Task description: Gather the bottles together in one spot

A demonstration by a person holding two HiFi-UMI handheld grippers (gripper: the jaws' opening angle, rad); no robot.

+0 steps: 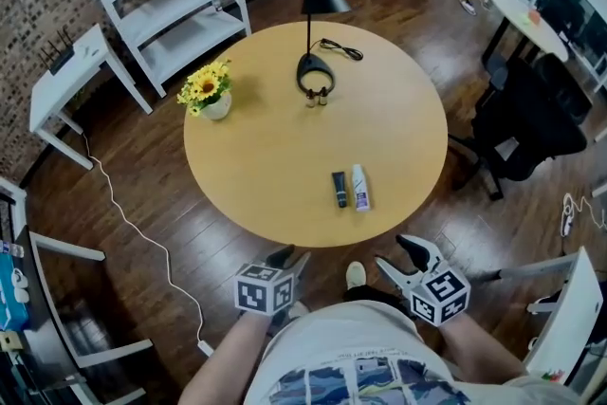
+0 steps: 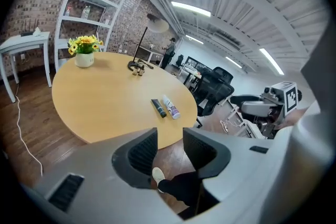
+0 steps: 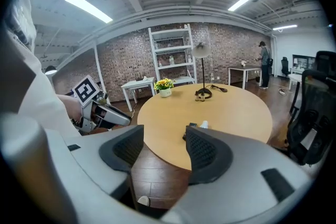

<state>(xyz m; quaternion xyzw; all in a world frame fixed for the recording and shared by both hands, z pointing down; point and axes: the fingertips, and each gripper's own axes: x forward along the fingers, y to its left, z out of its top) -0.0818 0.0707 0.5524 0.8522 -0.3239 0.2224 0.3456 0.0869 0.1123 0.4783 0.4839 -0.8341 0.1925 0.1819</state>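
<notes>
The round table (image 1: 266, 156) carries a black lamp (image 1: 313, 24) and potted yellow flowers (image 1: 207, 90). The left gripper (image 1: 287, 258) and right gripper (image 1: 395, 253) hang off its near edge, each with jaws apart and empty. A dark bottle (image 1: 339, 189) and a white bottle (image 1: 360, 188) lie side by side near that edge, and two tiny bottles (image 1: 317, 98) stand at the lamp's base.

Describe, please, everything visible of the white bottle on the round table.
The small white plastic-looking bottle has a purple label and a white cap end pointing away from the person. It lies on its side near the front edge of the round light wooden table, parallel to a dark tube at its left, a narrow gap between them. Only the table touches it.
</notes>
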